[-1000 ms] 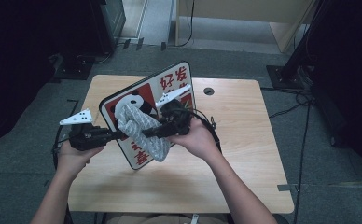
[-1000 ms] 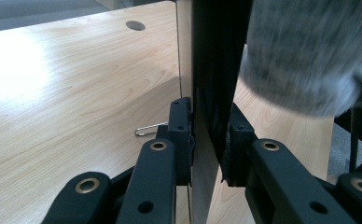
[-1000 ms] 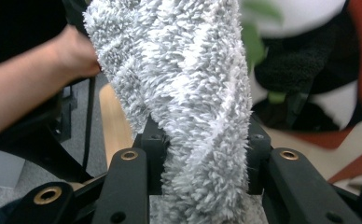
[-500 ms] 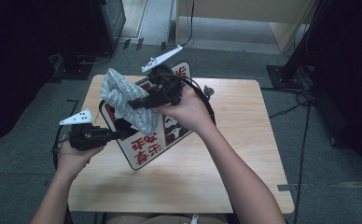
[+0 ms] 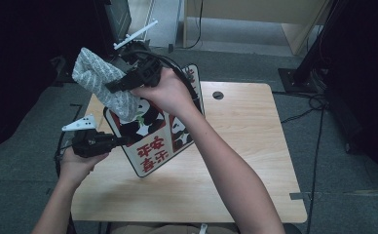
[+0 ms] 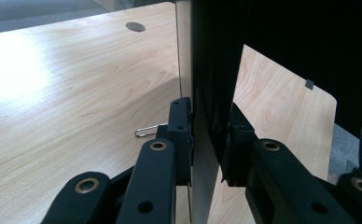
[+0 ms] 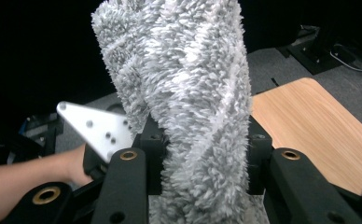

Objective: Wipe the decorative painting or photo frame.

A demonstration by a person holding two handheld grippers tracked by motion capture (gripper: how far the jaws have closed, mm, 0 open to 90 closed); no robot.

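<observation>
A flat board [image 5: 158,141] printed with pandas and red characters stands tilted over the wooden table [image 5: 236,161]. My left gripper [image 5: 123,140] is shut on the board's left edge; in the left gripper view both jaws clamp the thin board [image 6: 214,70] edge-on, left gripper [image 6: 209,140]. My right gripper [image 5: 116,83] is raised above the board's upper left corner, shut on a fluffy grey cloth [image 5: 99,80]. In the right gripper view the cloth [image 7: 188,93] bulges up between the jaws of the right gripper [image 7: 202,144].
A small wire clip [image 6: 146,131] lies on the table [image 6: 76,93] near the left jaw. A round cable hole [image 5: 218,95] sits at the table's back. Dark stands and cables [image 5: 318,107] surround the table on the grey floor. The other gripper's grey plate [image 7: 100,130] shows beside the cloth.
The right gripper has risen and swung to the upper left with the grey cloth, lifting it off the board's face. The left gripper and the board have stayed put.
</observation>
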